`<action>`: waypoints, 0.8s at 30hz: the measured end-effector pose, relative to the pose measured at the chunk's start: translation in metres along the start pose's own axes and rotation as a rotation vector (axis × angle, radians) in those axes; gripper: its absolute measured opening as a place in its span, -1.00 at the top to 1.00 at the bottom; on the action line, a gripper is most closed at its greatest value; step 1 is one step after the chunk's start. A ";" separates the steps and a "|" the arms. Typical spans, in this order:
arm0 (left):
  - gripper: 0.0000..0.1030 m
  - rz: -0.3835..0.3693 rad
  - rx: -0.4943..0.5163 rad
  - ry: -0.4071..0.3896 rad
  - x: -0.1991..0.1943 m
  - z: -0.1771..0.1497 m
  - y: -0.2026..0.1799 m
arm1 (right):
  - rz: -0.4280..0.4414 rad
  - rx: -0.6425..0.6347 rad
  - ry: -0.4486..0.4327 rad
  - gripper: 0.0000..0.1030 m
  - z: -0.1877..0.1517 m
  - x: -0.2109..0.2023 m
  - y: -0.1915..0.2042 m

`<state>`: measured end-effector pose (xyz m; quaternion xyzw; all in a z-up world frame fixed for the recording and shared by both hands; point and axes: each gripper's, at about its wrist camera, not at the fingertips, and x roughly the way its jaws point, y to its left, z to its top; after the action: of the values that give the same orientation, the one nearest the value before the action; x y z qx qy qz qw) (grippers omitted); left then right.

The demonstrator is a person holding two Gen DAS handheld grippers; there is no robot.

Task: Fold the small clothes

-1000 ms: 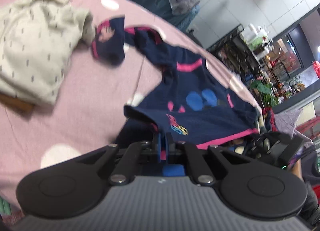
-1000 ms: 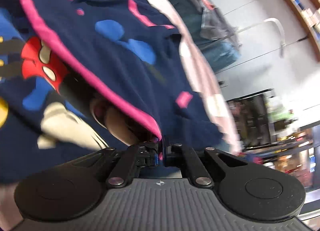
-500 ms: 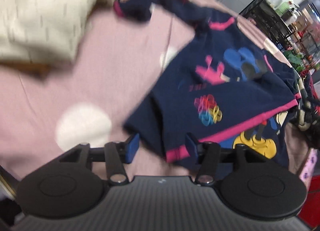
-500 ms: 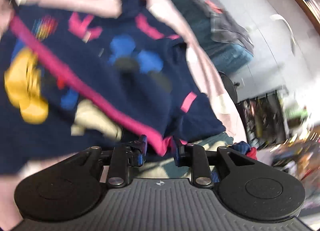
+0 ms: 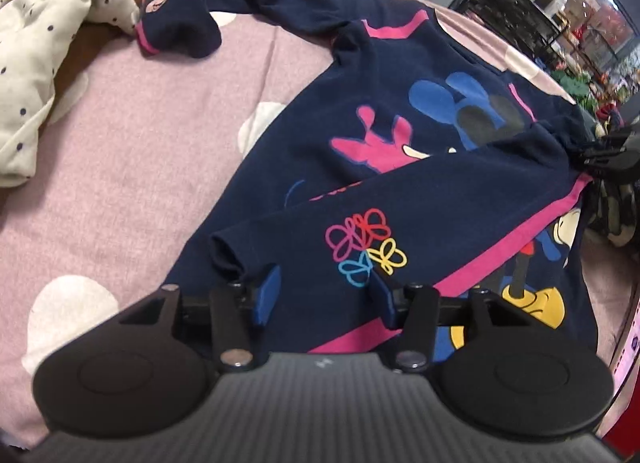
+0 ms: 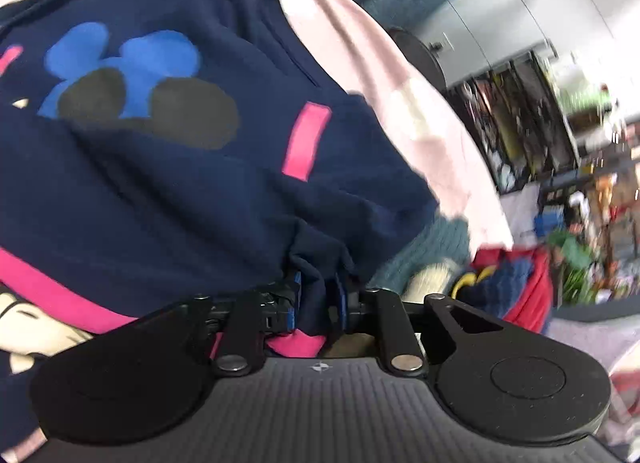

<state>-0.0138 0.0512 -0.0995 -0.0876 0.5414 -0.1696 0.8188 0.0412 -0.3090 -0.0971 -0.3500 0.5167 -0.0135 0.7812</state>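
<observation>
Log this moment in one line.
left gripper: open, jaws just narrowed, navy shirt between, unpinched | right gripper: jaws just closed on shirt's bunched edge | beige garment: aside

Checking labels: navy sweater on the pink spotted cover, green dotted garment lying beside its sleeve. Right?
Not quite. The garment beside the navy sweater's sleeve is cream with dark dots, not green; the left wrist view shows it. The sweater does lie on the pink spotted cover.

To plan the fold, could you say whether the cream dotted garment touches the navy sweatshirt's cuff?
Touching: in the left wrist view, the cream dotted garment meets the cuff with no gap.
</observation>
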 end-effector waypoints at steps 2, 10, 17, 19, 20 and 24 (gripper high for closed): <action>-0.09 0.002 0.017 -0.019 -0.012 0.005 -0.003 | 0.017 -0.010 -0.062 0.06 0.005 -0.023 0.001; -0.71 0.104 0.035 -0.181 -0.048 0.035 0.012 | 0.596 0.214 -0.441 -0.97 0.089 -0.082 0.017; -0.72 0.080 -0.061 -0.131 -0.032 0.021 0.038 | 0.747 0.032 -0.517 -0.87 0.207 -0.077 0.160; -0.72 0.081 -0.068 -0.132 -0.032 0.020 0.043 | 0.620 -0.006 -0.532 -0.80 0.232 -0.071 0.198; -0.72 0.086 -0.072 -0.132 -0.032 0.021 0.045 | 0.584 0.003 -0.514 -0.52 0.244 -0.062 0.209; -0.72 0.081 -0.078 -0.141 -0.038 0.020 0.051 | 0.732 0.182 -0.455 0.96 0.264 -0.045 0.192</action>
<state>0.0003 0.1115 -0.0758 -0.1090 0.4918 -0.1088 0.8570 0.1705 -0.0064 -0.1107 -0.0677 0.4179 0.2960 0.8562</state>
